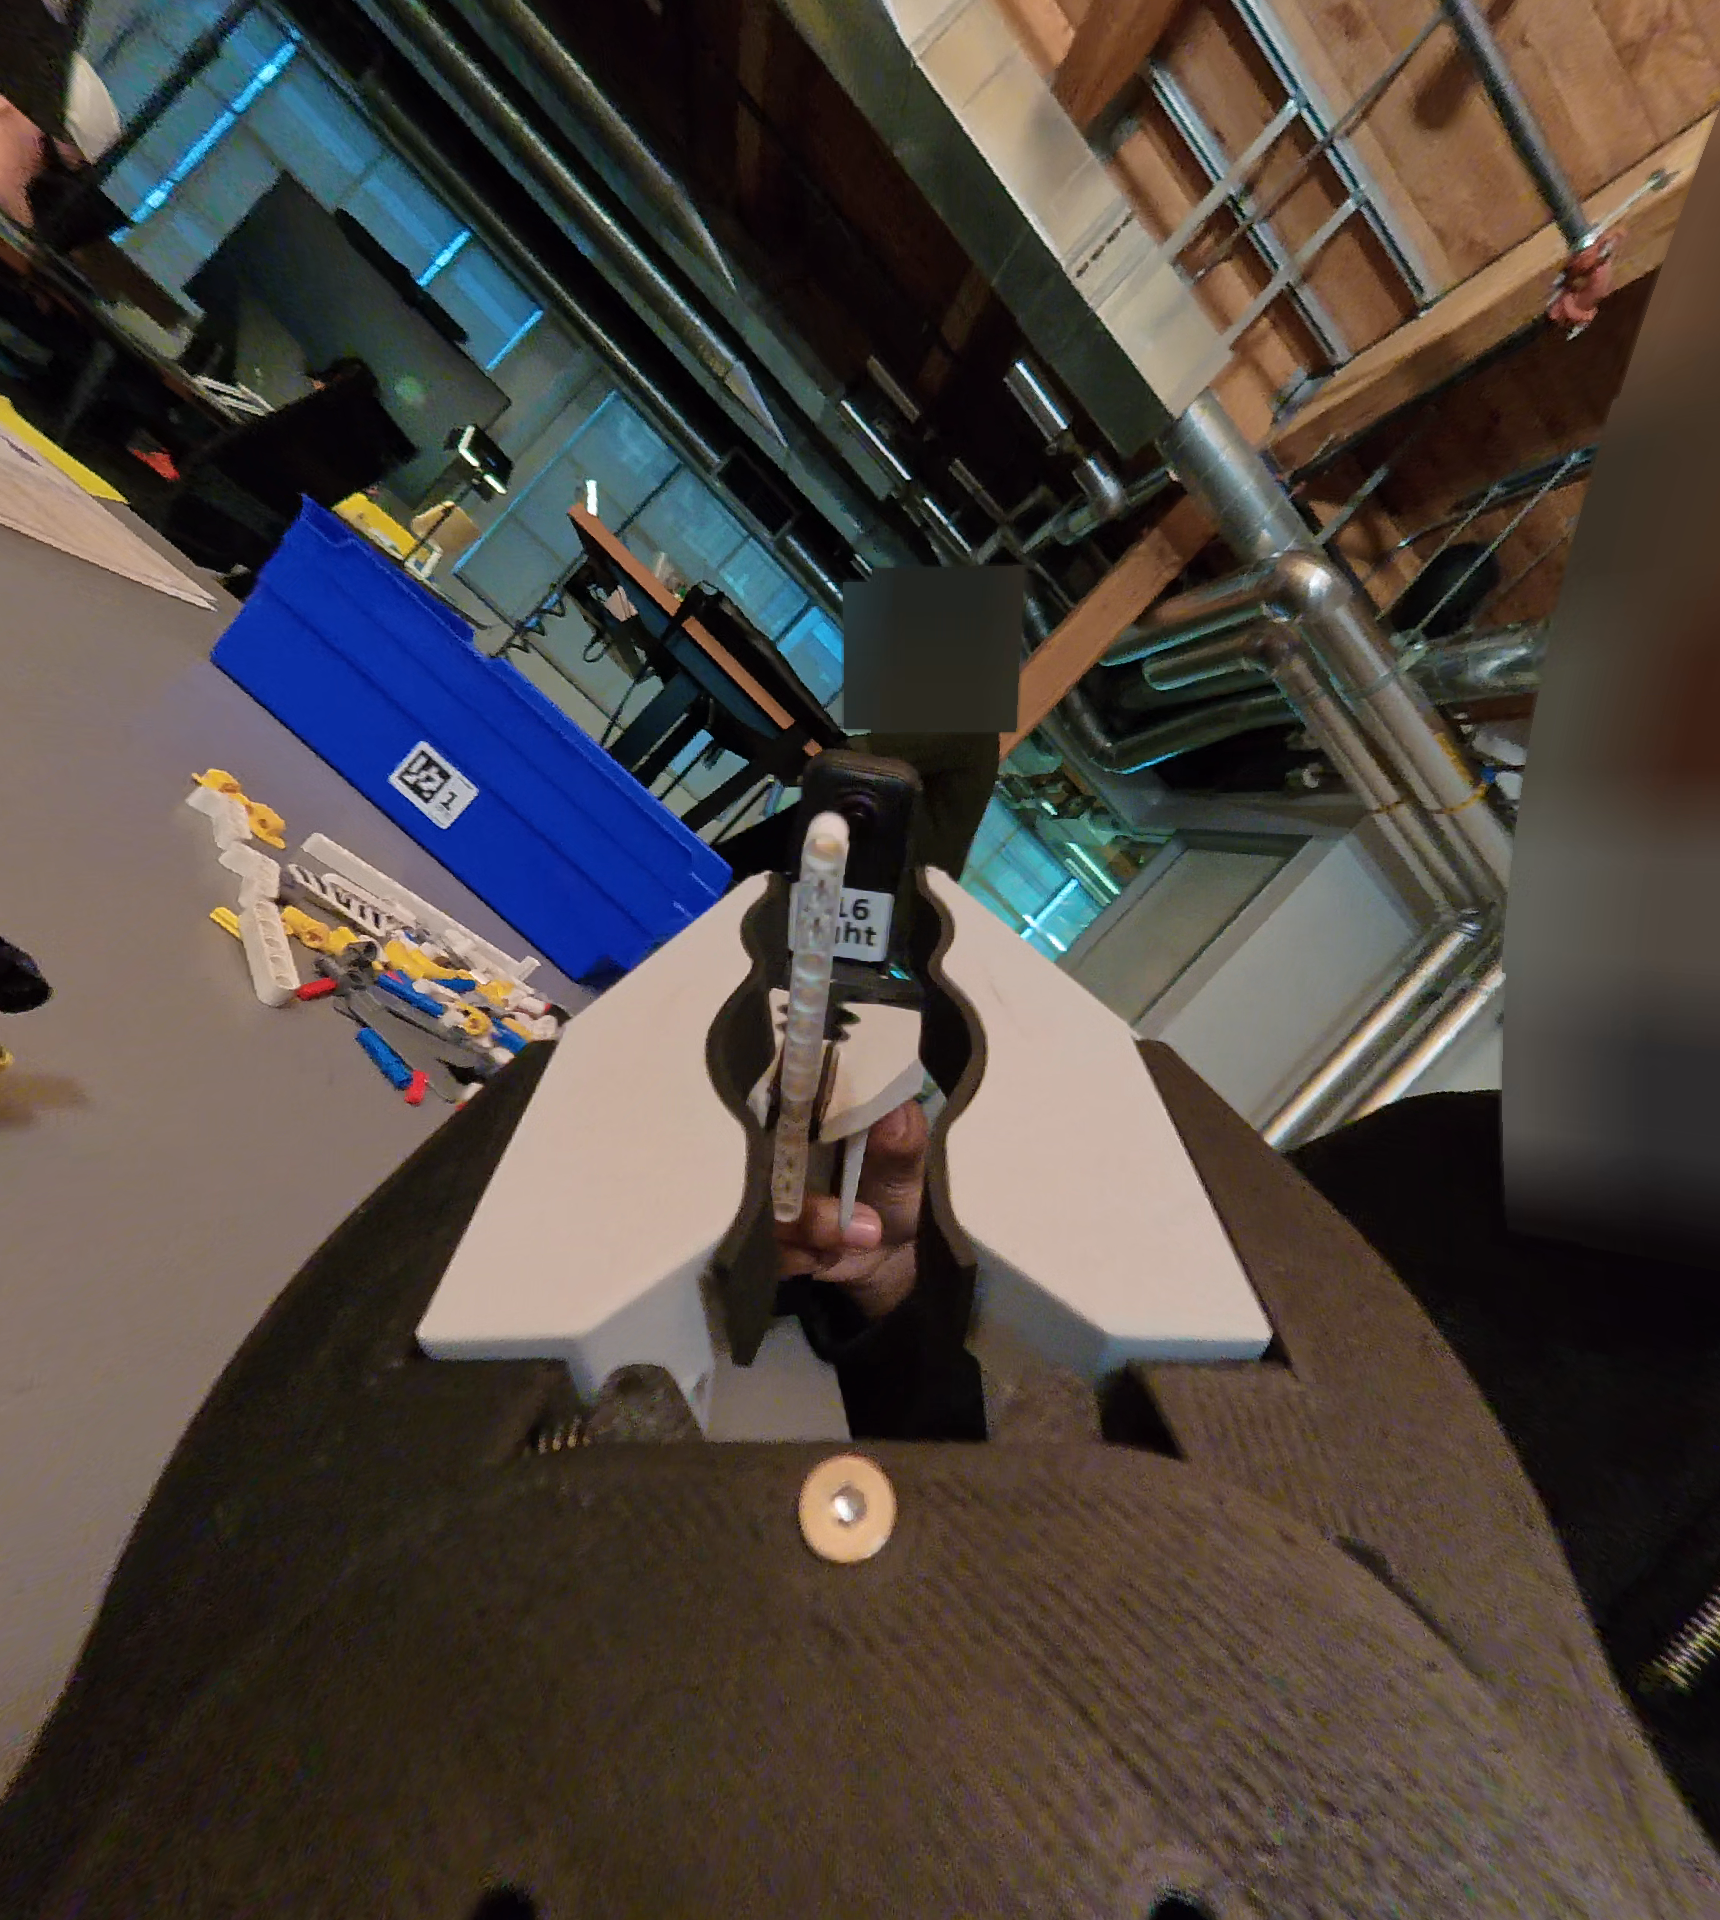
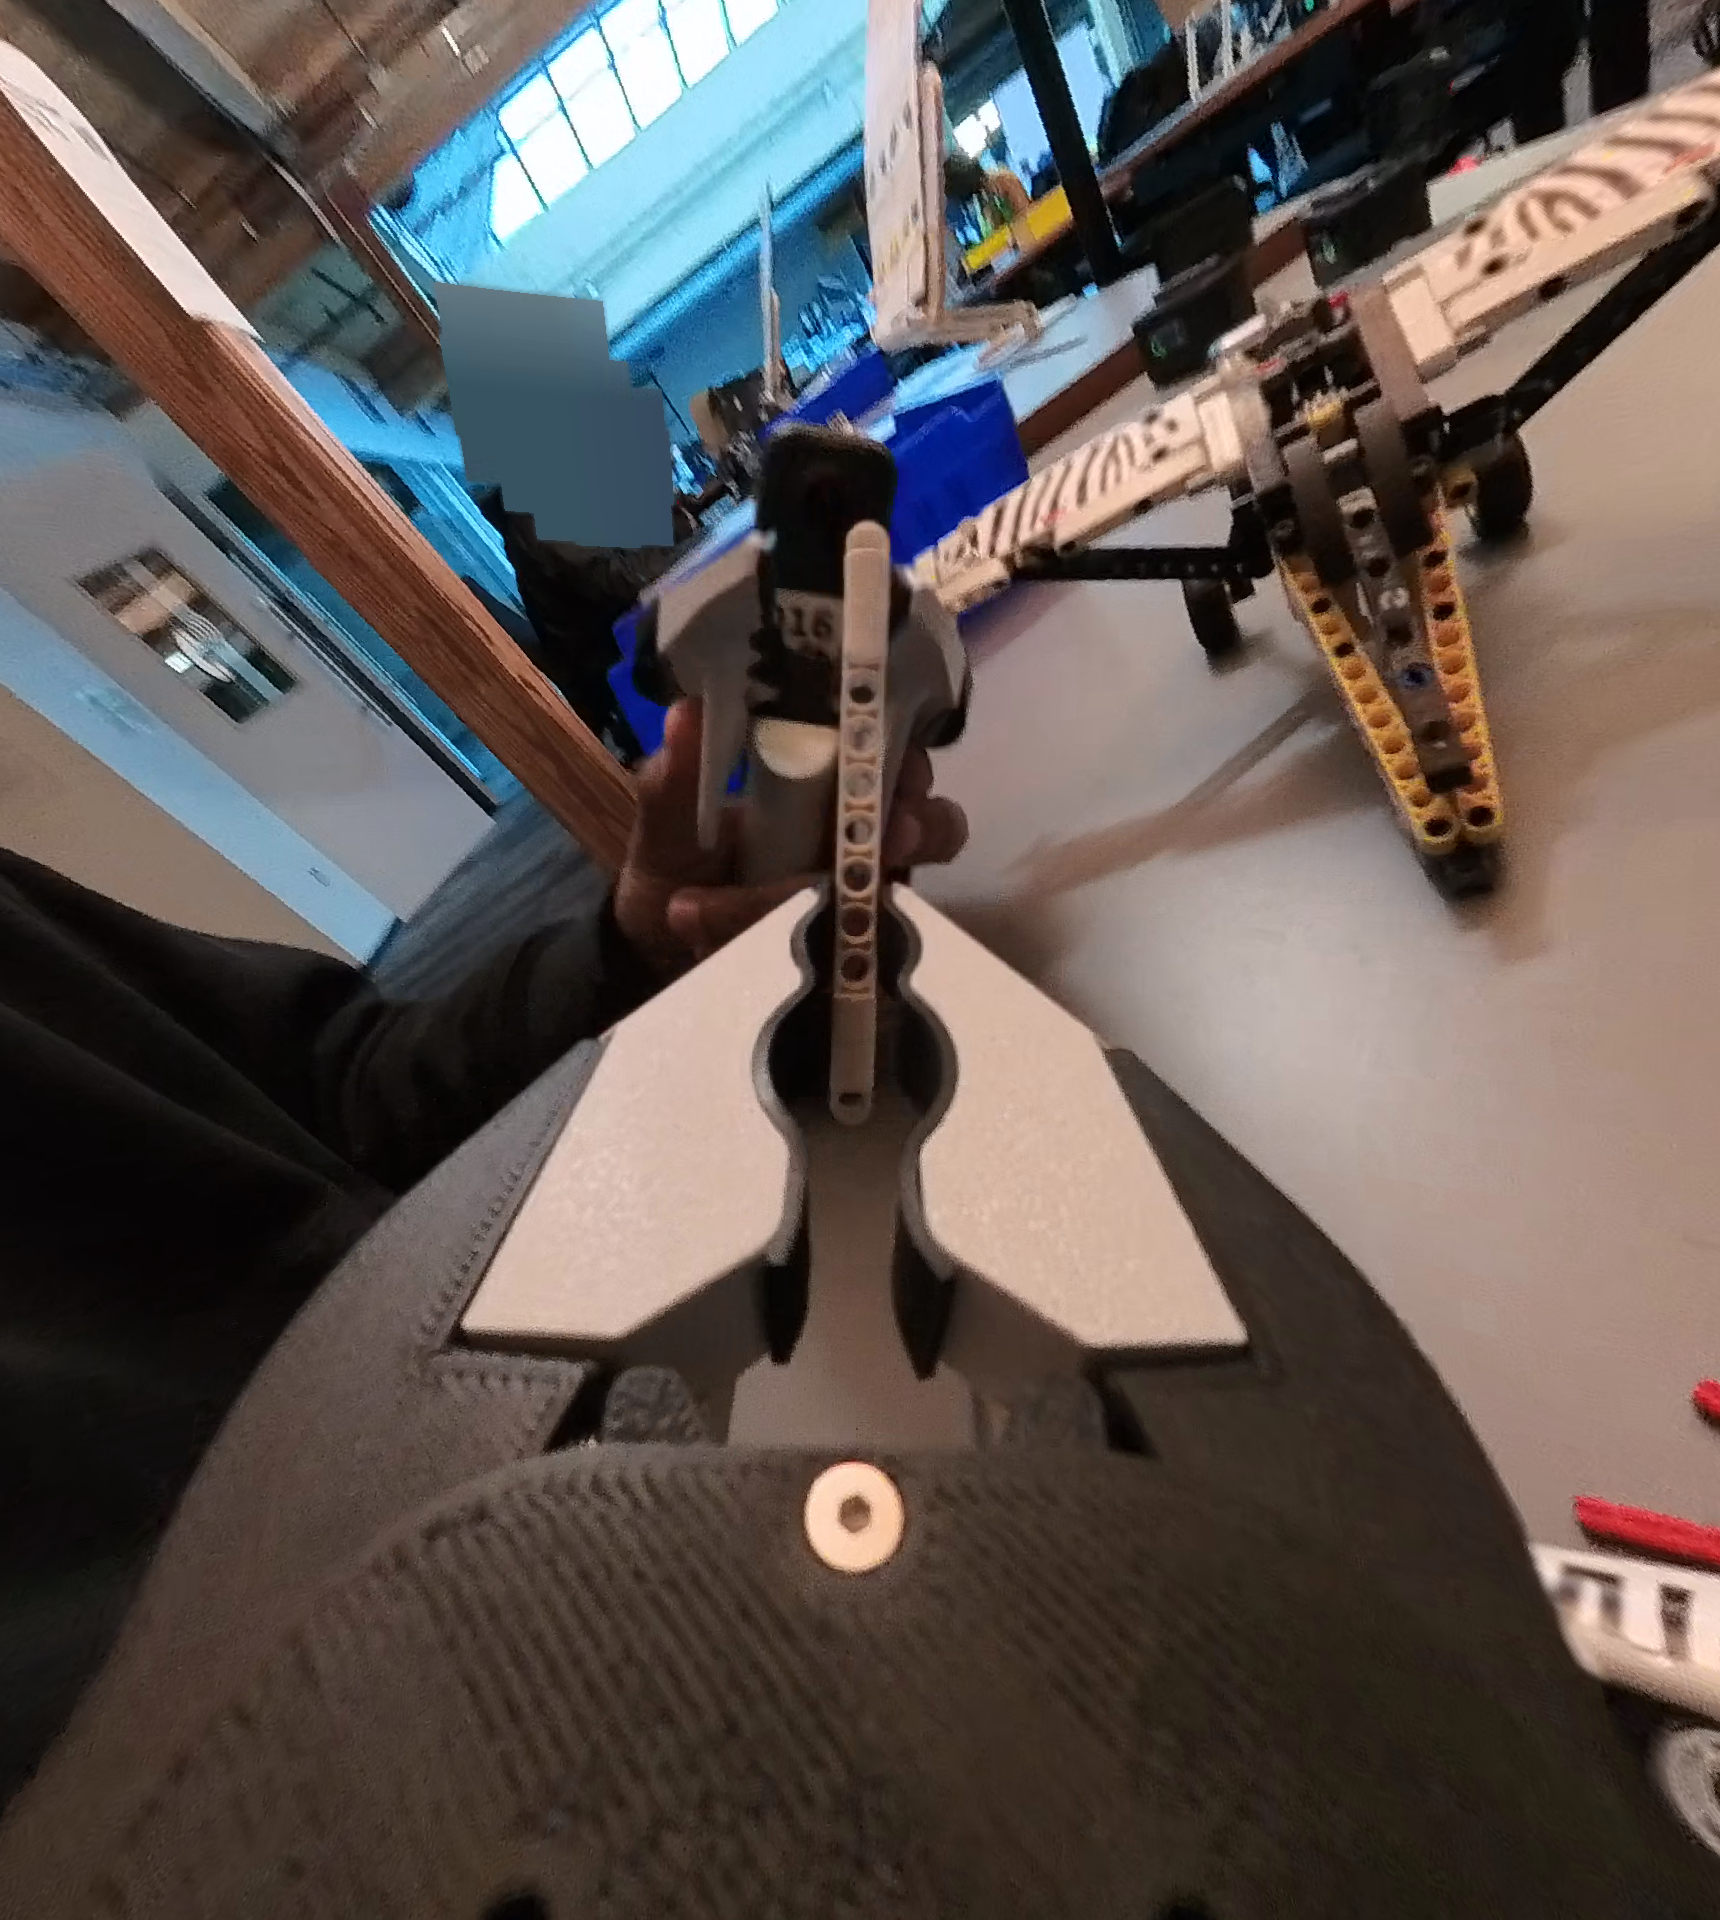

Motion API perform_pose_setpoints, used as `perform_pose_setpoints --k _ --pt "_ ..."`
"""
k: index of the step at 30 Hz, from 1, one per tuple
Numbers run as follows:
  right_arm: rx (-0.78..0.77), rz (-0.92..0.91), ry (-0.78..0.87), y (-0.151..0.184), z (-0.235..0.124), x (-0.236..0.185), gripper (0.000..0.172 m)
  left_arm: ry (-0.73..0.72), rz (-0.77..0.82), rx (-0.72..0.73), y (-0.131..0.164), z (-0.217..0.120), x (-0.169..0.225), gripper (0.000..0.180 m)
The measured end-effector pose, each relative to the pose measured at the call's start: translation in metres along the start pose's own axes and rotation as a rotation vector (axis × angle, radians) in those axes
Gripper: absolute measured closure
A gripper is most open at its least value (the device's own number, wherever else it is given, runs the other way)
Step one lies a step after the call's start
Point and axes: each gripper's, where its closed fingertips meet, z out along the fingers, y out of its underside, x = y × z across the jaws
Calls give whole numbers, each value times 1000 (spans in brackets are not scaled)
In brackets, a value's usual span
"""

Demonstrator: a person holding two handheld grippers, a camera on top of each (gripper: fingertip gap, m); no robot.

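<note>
The right gripper (image 2: 851, 914) is clamped on a long white plastic holed beam (image 2: 856, 831); the left gripper (image 1: 840, 883), facing it, is parted around the beam, which should be kept steady

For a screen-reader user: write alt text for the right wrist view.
The right gripper clamps a white holed building-toy beam that points toward the left gripper, held in a hand close opposite. Beyond, on the grey table, stands a yellow-and-black brick model.

Toy truck (image 2: 1708, 1704) cropped (right edge).
</note>
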Motion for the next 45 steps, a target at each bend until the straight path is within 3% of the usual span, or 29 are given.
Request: perform_pose_setpoints --k 3,6,8,10,16,20,26,30,36,39,42,45 --pt "-77 -59 48 11 0 3 167 -33 2 10 -2 -3 -5 175" --pt "-115 -85 71 16 -3 4 167 -41 -19 -31 5 0 -8 175" --pt "-92 -93 77 13 -7 5 163 -65 0 -48 8 0 -11 176" --pt "-15 -88 72 1 -10 3 149 -64 4 -65 10 1 -11 177" --pt "152 -68 28 -22 -11 -1 151 -60 10 -81 13 2 -10 177" --pt "156 -53 20 -21 -10 -1 167 -52 7 -109 19 4 -9 177" --pt "58 -138 126 -13 -14 7 167 -88 14 -143 25 5 -14 175" --pt "-31 -195 258 -7 -19 19 167 -134 16 -105 17 1 -14 156" --pt "-377 -147 442 43 -22 51 167 -252 107 -173 36 -13 -9 154" --pt "-499 -200 457 66 -14 54 166 -271 94 -159 42 -21 -2 154" --pt "-577 -271 473 76 -14 50 148 -294 104 -157 43 -30 3 154" --pt "-593 -325 519 75 -31 48 141 -336 135 -170 40 -40 0 153"
